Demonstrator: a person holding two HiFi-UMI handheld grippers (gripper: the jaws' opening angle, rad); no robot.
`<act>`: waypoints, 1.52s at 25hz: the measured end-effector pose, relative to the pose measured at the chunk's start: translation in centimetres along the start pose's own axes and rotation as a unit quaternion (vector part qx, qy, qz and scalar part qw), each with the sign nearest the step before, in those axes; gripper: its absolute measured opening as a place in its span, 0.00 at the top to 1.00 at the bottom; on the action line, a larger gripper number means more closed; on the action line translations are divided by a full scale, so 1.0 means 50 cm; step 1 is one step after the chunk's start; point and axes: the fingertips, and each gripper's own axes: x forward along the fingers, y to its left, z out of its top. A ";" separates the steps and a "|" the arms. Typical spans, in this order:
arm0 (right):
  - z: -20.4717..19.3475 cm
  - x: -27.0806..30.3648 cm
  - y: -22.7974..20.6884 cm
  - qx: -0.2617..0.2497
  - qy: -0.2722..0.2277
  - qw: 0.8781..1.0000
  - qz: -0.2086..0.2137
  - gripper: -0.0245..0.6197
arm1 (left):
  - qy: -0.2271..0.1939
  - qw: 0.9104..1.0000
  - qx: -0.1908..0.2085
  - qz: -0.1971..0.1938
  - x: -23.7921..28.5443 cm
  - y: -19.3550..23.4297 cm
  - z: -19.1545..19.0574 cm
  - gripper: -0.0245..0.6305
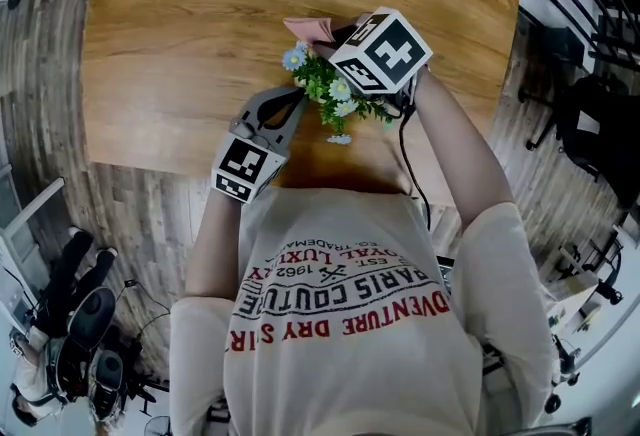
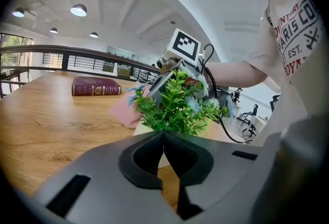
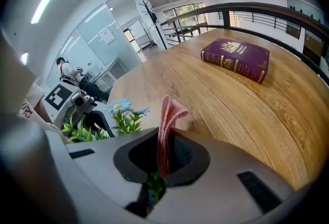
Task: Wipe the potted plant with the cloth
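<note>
A small potted plant with green leaves and pale blue and white flowers stands near the table's front edge. My right gripper is shut on a pink cloth, which stands up between its jaws. It hangs over the far side of the plant, and the cloth pokes out beyond the foliage. My left gripper is shut, its tips right at the pale pot below the leaves. I see nothing between its jaws. From the left gripper view, the right gripper reaches into the plant from behind.
A dark red book lies at the far side of the round wooden table. The table's front edge runs just under my hands. Railings, chairs and office gear stand on the floor around it.
</note>
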 end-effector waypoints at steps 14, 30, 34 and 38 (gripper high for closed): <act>0.057 -0.065 -0.006 -0.032 -0.059 0.996 -0.065 0.91 | -0.002 1.000 0.007 0.001 0.008 0.004 0.011 0.94; 0.173 -0.156 0.175 -0.003 -0.182 0.966 -0.183 0.91 | -0.080 0.993 0.090 -0.013 -0.179 0.080 0.132 0.94; 0.182 -0.098 0.215 0.024 -0.185 0.961 -0.203 0.91 | -0.076 0.993 0.093 -0.014 -0.230 0.116 0.115 0.94; 0.159 -0.022 0.226 0.065 -0.180 0.952 -0.238 0.91 | -0.063 0.994 0.087 -0.018 -0.270 0.150 0.076 0.94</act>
